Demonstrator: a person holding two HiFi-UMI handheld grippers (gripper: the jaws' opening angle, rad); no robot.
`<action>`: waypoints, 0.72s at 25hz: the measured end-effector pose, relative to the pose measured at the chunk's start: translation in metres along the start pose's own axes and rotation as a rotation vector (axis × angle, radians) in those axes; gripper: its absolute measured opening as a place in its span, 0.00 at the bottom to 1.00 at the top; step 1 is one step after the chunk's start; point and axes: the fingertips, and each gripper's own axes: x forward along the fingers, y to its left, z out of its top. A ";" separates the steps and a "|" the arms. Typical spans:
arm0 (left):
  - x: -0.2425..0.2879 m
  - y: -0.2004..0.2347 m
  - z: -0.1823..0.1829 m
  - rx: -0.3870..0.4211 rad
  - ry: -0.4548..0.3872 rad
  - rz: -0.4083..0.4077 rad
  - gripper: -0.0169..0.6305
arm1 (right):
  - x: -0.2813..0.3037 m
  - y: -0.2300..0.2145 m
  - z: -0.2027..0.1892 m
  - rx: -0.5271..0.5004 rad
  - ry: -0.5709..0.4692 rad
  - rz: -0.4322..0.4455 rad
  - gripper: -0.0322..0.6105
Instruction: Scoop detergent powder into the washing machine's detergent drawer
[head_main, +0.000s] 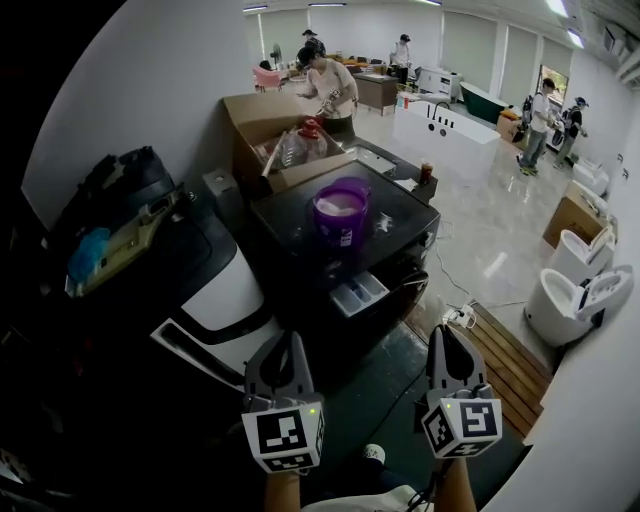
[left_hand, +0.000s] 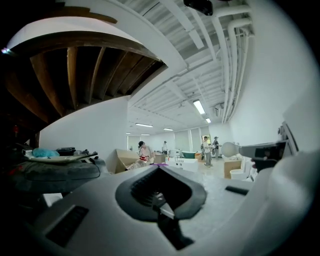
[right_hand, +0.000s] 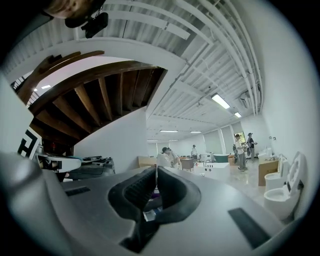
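Observation:
In the head view a dark washing machine (head_main: 402, 216) stands ahead with its detergent drawer (head_main: 358, 293) pulled out at the front. A purple bucket (head_main: 341, 212) holding white powder sits on the machine's top. My left gripper (head_main: 283, 352) and right gripper (head_main: 447, 342) are held low and near me, well short of the drawer, both shut with nothing between the jaws. The left gripper view shows the left gripper (left_hand: 159, 168) with its jaws meeting. In the right gripper view the right gripper (right_hand: 154, 170) is closed too, with a sliver of purple beyond the jaws. No scoop shows.
A white and black top-loading machine (head_main: 215, 300) with clutter on it stands at the left. An open cardboard box (head_main: 270, 125) sits behind the washer. To the right lie a wooden platform (head_main: 510, 362), a power strip (head_main: 460, 317) and white toilets (head_main: 580, 295). Several people stand far back.

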 end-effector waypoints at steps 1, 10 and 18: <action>0.009 -0.004 0.001 0.000 0.000 0.012 0.03 | 0.008 -0.008 0.000 0.000 0.000 0.008 0.08; 0.067 -0.047 0.007 -0.014 0.008 0.068 0.03 | 0.066 -0.062 0.001 0.013 0.014 0.096 0.08; 0.092 -0.051 0.005 0.006 0.030 0.104 0.03 | 0.100 -0.075 -0.005 0.046 0.019 0.133 0.08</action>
